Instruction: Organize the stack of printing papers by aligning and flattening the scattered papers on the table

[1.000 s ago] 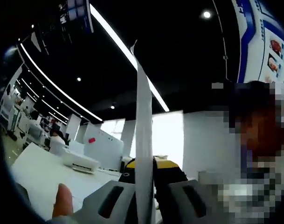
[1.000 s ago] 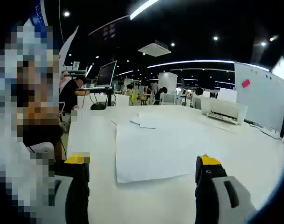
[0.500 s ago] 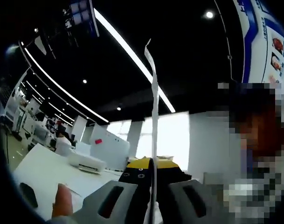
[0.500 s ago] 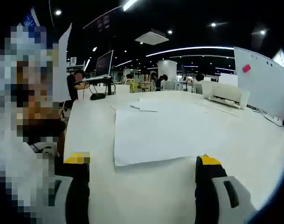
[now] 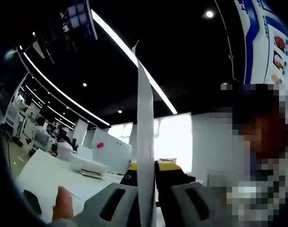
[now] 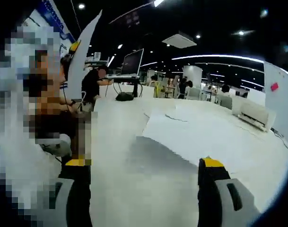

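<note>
The sheet of paper (image 5: 144, 142) I have lifted stands edge-on right between my left gripper's (image 5: 144, 194) jaws, which are closed tight on its lower end. Its long axis runs straight up and away from the jaws, ending in a slightly bent tip high in the left gripper view. In the right gripper view I take the pale curved strip rising at the left to be that same raised sheet (image 6: 82, 56).

My right gripper (image 6: 144, 184) has its jaws wide apart with nothing between them, hovering low over the white table (image 6: 115, 189). Just ahead of those open jaws lies the spread of loose papers (image 6: 200, 137), flat on the table and running off ahead and to the right, its near edge slanting across my line of approach. A further sheet overlaps it farther back, edges out of line.

So my judgement is that the raised sheet sits up and to the left of the papers, and the right gripper is the one nearer the pile; the left has to carry its sheet across and down onto it.

Farther off, a white printer (image 6: 255, 116) sits near the table's far right side, and people work at desks beyond.
</note>
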### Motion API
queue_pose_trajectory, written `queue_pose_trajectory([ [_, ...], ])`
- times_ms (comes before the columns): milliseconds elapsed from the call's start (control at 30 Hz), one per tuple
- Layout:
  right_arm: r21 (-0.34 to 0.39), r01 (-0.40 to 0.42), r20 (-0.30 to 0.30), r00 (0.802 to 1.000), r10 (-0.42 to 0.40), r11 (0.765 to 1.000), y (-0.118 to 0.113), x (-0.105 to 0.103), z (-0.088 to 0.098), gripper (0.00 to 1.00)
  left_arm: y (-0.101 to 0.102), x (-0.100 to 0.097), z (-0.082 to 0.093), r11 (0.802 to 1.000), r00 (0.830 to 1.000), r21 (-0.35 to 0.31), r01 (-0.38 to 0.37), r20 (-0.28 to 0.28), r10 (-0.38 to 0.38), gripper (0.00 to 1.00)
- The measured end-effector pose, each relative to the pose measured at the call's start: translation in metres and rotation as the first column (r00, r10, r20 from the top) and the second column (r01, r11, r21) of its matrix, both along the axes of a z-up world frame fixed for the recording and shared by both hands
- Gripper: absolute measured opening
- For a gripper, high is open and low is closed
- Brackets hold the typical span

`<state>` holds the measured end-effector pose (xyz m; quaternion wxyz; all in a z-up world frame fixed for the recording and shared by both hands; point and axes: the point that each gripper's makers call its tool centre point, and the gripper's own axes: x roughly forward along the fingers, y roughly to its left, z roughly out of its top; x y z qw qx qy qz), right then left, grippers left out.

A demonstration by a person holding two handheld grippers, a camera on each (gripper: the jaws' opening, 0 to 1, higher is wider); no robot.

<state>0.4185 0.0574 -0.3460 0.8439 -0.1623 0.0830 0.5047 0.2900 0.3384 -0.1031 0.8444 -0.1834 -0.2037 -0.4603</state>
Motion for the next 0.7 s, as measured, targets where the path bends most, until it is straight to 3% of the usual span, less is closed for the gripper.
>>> queue_pose_trajectory([
  [67, 0.012, 0.008, 0.004, 1.0, -0.008, 1.0, 0.001, 0.002, 0.009, 0.9, 0.004, -0.001, 0.003, 1.0, 1.0, 0.007, -0.011, 0.006, 0.011, 0.05],
  [133, 0.002, 0.007, 0.05, 0.999, -0.007, 1.0, 0.0, 0.005, 0.016, 0.9, 0.005, -0.003, 0.005, 1.0, 1.0, 0.015, -0.019, 0.016, 0.018, 0.05],
  [167, -0.06, 0.009, 0.129, 0.992, -0.002, 0.998, -0.003, 0.01, 0.016, 0.9, 0.006, -0.005, 0.006, 0.999, 0.999, 0.021, -0.024, 0.023, 0.024, 0.05],
  [200, -0.069, 0.01, 0.146, 0.989, 0.0, 0.998, -0.003, 0.013, 0.016, 0.9, 0.008, -0.005, 0.007, 0.999, 0.999, 0.02, -0.025, 0.026, 0.025, 0.05],
  [233, -0.048, 0.006, 0.126, 0.992, 0.0, 0.999, 0.001, 0.016, 0.016, 0.9, 0.009, -0.005, 0.008, 1.0, 0.999, 0.015, -0.022, 0.031, 0.021, 0.05],
  [267, 0.039, -0.009, 0.04, 0.999, 0.007, 0.999, 0.012, 0.017, 0.02, 0.9, 0.008, -0.005, 0.008, 1.0, 0.999, 0.011, -0.018, 0.032, 0.018, 0.05],
  [300, 0.082, -0.016, 0.008, 1.0, 0.015, 0.997, 0.018, 0.021, 0.023, 0.9, 0.007, -0.004, 0.008, 1.0, 0.999, 0.007, -0.016, 0.03, 0.016, 0.05],
  [433, 0.082, -0.017, 0.034, 0.999, 0.014, 0.997, 0.031, 0.05, 0.024, 0.9, 0.003, -0.004, 0.009, 1.0, 1.0, 0.01, -0.014, 0.026, 0.014, 0.05],
  [500, 0.192, -0.026, -0.035, 0.999, 0.033, 0.981, 0.042, 0.056, 0.028, 0.9, 0.005, -0.005, 0.012, 1.0, 0.999, 0.013, -0.013, 0.033, 0.013, 0.05],
  [533, 0.19, -0.025, -0.077, 0.996, 0.04, 0.981, 0.042, 0.057, 0.021, 0.9, 0.005, -0.007, 0.013, 1.0, 0.999, 0.016, -0.014, 0.037, 0.014, 0.05],
  [600, 0.153, -0.037, -0.077, 0.996, 0.049, 0.988, 0.041, 0.062, 0.007, 0.9, 0.006, -0.008, 0.014, 1.0, 0.999, 0.023, -0.018, 0.042, 0.017, 0.05],
  [700, 0.108, -0.037, -0.127, 0.991, 0.05, 0.993, 0.041, 0.059, -0.011, 0.89, 0.007, -0.009, 0.014, 0.999, 0.999, 0.026, -0.019, 0.047, 0.018, 0.05],
])
